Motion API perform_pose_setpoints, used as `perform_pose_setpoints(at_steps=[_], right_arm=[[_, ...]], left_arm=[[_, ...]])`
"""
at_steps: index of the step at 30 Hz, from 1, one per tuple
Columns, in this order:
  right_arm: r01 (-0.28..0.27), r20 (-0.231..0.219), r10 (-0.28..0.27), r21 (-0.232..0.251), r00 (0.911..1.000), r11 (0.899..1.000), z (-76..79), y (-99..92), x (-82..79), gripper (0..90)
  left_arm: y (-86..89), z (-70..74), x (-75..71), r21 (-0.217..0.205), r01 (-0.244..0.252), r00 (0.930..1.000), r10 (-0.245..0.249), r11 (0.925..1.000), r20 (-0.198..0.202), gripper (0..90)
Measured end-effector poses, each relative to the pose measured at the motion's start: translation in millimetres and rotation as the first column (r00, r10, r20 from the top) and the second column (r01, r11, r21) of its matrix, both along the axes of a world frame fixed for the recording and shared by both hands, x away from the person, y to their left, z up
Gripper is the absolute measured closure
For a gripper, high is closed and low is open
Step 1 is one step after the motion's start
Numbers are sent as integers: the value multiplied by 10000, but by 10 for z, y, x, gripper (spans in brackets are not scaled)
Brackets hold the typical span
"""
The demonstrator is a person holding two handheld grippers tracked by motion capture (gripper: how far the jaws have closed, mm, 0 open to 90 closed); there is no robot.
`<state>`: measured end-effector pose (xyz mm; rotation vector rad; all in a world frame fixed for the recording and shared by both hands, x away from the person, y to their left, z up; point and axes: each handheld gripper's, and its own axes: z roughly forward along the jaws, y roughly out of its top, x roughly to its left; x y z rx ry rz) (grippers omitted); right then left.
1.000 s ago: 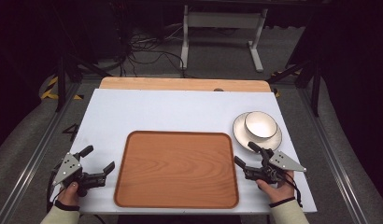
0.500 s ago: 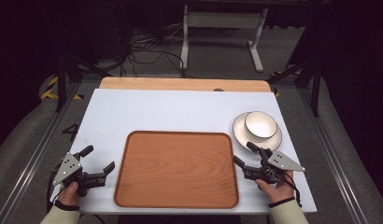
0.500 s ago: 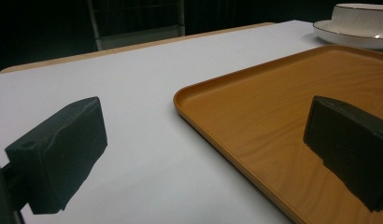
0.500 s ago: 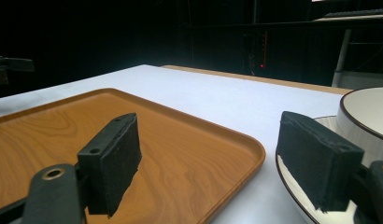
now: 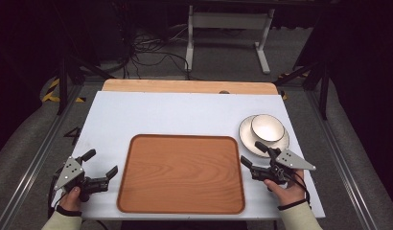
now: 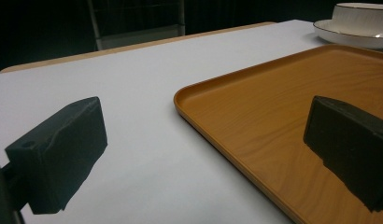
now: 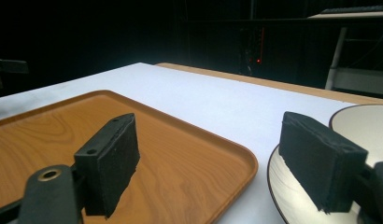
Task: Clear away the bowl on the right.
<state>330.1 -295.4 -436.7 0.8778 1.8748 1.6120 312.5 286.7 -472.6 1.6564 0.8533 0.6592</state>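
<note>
Right gripper [image 5: 255, 154] sits with jaws spread, 1 jaw over the saucer [image 5: 247, 137] rim; the white bowl [image 5: 267, 128] rests on that saucer, just right of the wooden tray [image 5: 181, 173]. I'd pinch the saucer rim squarely and lift level. Left gripper [image 5: 100, 163] idles, jaws spread too.

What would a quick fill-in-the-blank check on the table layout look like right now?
1. The bowl sits on a ____, to the right of the tray.
2. The tray holds ____ items.
3. Both the left gripper and the right gripper have their jaws ____.
4. The gripper nearest the bowl is the ____ one.

Missing words: plate; no; open; right
</note>
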Motion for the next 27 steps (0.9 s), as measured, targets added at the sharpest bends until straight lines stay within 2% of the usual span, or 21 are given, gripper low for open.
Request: perform_pose_setpoints(at_steps=[4,7,10,19,27], right_arm=[[-40,-115,39,-100,9999,9999,103,15,42,201],[-88,-278,89,45,9996,10000,167,25,71,201],[-120,-225,119,-49,9997,9999,231,31,89,201],[61,-144,-58,201,9999,9998,400,-18,145,205],[185,-101,-184,45,9998,9998,531,-80,202,205]], left_arm=[[4,2,2,24,19,10000,-19,10000,-34,3],[4,2,2,26,13,10000,-13,10000,-37,3],[4,2,2,24,19,10000,-19,10000,-35,3],[4,1,5,4,18,10000,-18,10000,-18,3],[4,1,5,-3,12,10000,-12,10000,-21,3]])
